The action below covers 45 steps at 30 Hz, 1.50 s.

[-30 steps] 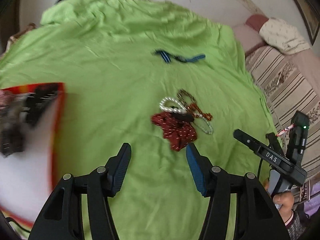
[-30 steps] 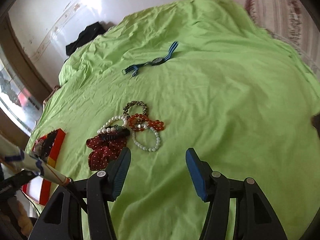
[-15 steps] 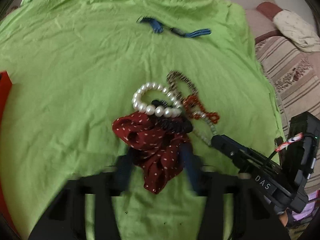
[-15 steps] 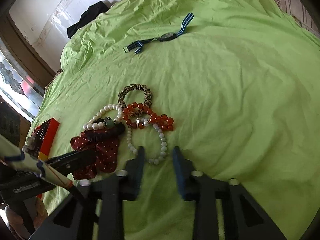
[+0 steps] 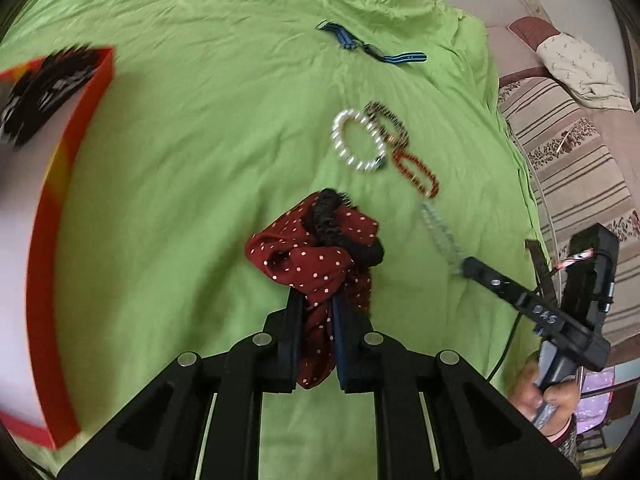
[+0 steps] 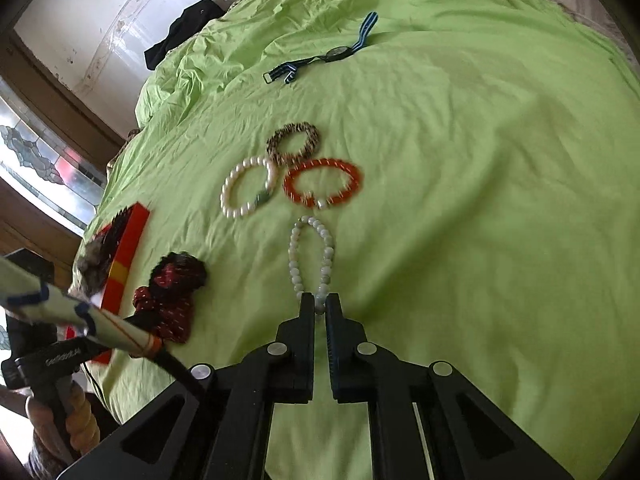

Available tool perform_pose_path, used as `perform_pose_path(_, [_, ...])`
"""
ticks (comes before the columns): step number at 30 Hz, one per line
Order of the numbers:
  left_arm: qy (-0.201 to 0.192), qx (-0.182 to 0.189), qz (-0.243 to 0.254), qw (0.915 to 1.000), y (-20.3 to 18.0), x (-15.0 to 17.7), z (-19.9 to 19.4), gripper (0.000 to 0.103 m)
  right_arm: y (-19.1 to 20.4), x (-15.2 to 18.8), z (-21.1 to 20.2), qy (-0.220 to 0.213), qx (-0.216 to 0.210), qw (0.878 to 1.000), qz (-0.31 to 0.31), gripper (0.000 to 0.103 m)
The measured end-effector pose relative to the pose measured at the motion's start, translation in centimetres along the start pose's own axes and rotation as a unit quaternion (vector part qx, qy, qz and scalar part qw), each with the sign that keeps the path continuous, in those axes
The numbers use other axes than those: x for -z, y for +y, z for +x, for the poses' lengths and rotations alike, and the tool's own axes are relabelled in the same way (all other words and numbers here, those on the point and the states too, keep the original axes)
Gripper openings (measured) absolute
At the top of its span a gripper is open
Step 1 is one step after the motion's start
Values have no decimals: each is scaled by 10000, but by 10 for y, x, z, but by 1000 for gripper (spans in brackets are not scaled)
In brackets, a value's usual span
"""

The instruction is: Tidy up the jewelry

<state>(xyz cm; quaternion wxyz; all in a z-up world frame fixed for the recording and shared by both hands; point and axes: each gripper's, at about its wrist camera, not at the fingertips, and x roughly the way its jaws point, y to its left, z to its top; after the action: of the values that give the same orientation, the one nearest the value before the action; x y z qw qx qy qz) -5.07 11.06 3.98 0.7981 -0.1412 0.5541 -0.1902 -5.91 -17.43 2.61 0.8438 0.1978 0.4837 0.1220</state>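
Note:
My left gripper [image 5: 316, 296] has its jaws closing, pads pressing on a dark red polka-dot scrunchie [image 5: 308, 252] that has a black scrunchie [image 5: 336, 220] tangled on it. Both hang just above the green sheet [image 5: 180, 160]. My right gripper [image 6: 319, 304] is shut on the near end of a pale bead bracelet [image 6: 295, 264], which stretches away from it over the sheet. Beyond lie a pearl bracelet [image 6: 228, 196], an orange bead bracelet [image 6: 328, 163] and a leopard-print scrunchie [image 6: 276, 144]. A blue striped watch [image 6: 338, 53] lies farther back.
A red-rimmed box [image 5: 52, 200] with dark items in its far corner sits at the sheet's left edge. Striped bedding [image 5: 568, 152] and a pillow [image 5: 580, 68] lie off the right side. A black garment [image 6: 180, 36] rests by the wall. A hand [image 5: 536, 396] holds the right gripper's handle.
Both grippers dropped toward the jewelry pile and went from open to shut. The left took the red scrunchie and drew it off the pile; the right gripped the pale bracelet, pulling it straight.

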Motion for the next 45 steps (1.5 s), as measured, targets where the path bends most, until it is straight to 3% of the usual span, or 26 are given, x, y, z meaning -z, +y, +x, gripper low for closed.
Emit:
perform_pose_path(3, [-124,106,-90,9998,14,12,-4,18,-1,13,-9,-134,147,9998,8,8])
perform_pose_path(7, [-280,120,-6,9995,14,16,-7,28,-2,15,-13,-424,470,9980,-50,36])
perform_pose_path(8, [-322,73,61,9994,13,17,-8,30,-2,15,-14,-481,527,9974,-61,38])
perform_pose_path(22, [-603,24,430,9973,9,14,4,48,3,4,19,-600,783,9949,-194,38])
perform_pose_path(29, [-789,-239,721,9940,-2,17,9,51,11,3,23,-557,1076,9918,-402,37])
perform_pose_path(32, [-777,-566,960,9907,-13,21,10,49,13,5,21,-586,1153,9905,-465,21])
perform_pose_path(34, [-758,-710,1102,9885,-18,23,8,23,12,6,16,-580,1096,9914,-427,10])
perform_pose_path(36, [-724,-621,1072,9897,-21,24,2,15,12,8,10,-611,1040,9919,-387,8])
perform_pose_path(45, [-1131,-291,1190,9860,-30,41,-53,14,23,22,-24,-963,983,9897,-402,6])
